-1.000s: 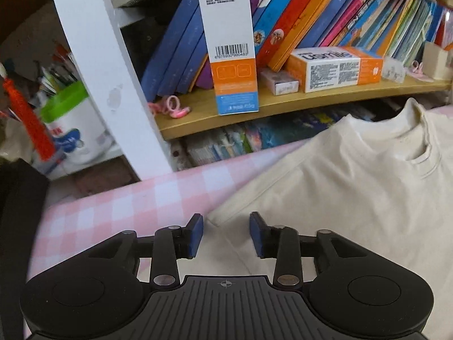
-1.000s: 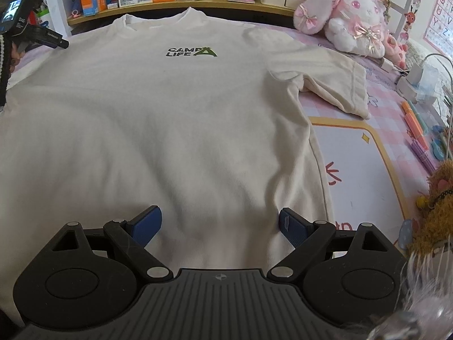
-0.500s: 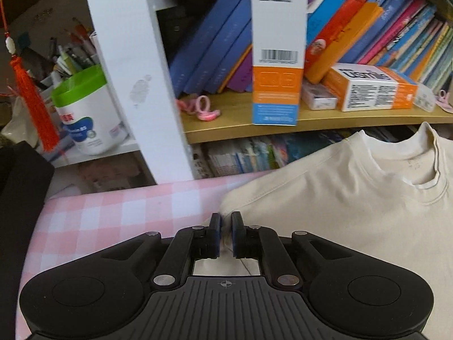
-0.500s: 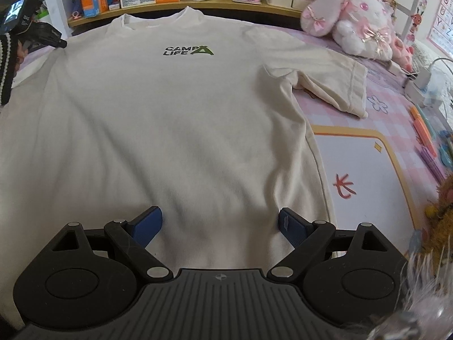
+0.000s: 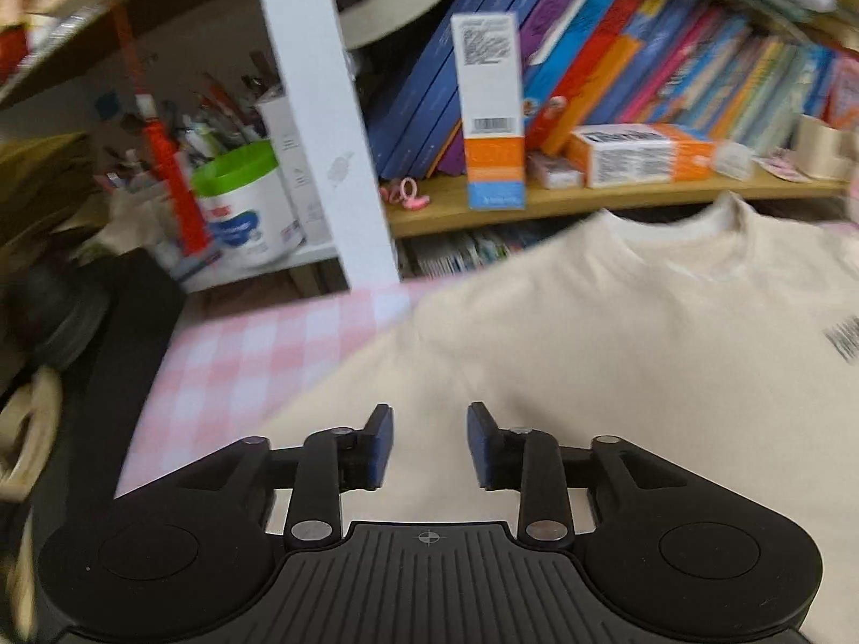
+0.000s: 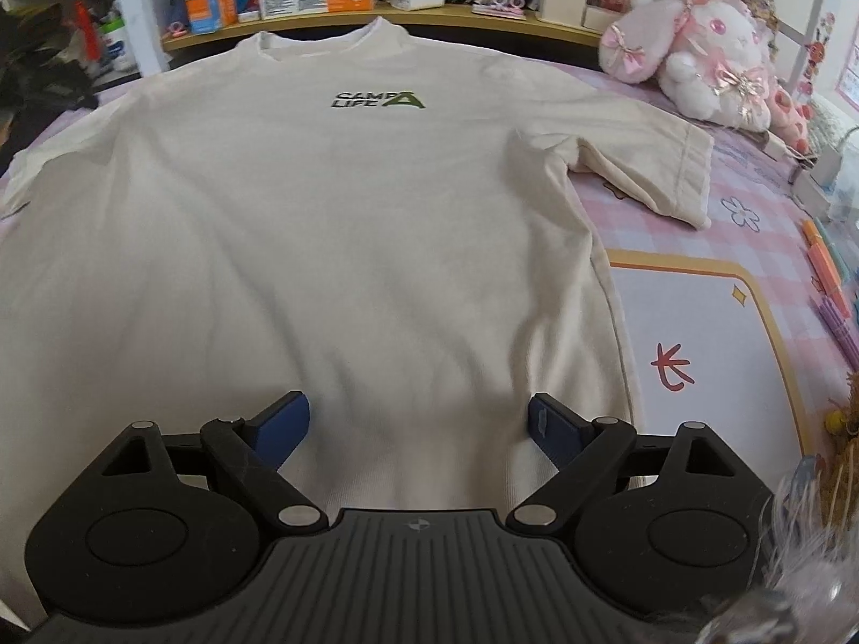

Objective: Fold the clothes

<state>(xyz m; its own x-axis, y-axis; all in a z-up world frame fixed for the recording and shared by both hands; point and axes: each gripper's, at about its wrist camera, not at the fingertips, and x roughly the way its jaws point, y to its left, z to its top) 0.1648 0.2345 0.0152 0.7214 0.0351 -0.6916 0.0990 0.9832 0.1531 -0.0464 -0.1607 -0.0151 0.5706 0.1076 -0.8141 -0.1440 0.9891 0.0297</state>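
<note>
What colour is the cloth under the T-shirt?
Pink and white checks. The tablecloth shows best in the left wrist view, beside the cream T-shirt.

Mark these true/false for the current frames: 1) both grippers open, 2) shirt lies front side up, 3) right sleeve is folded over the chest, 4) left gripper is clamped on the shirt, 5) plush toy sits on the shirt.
1) True. The left gripper and the right gripper both show a clear gap between their blue pads.
2) True. The cream T-shirt lies flat with its chest logo facing up.
3) False. That sleeve lies spread out sideways on the pink checked cloth.
4) False. Its jaws stand apart over the shirt's shoulder area, gripping nothing.
5) False. The pink and white plush toy sits beyond the sleeve, off the shirt.
</note>
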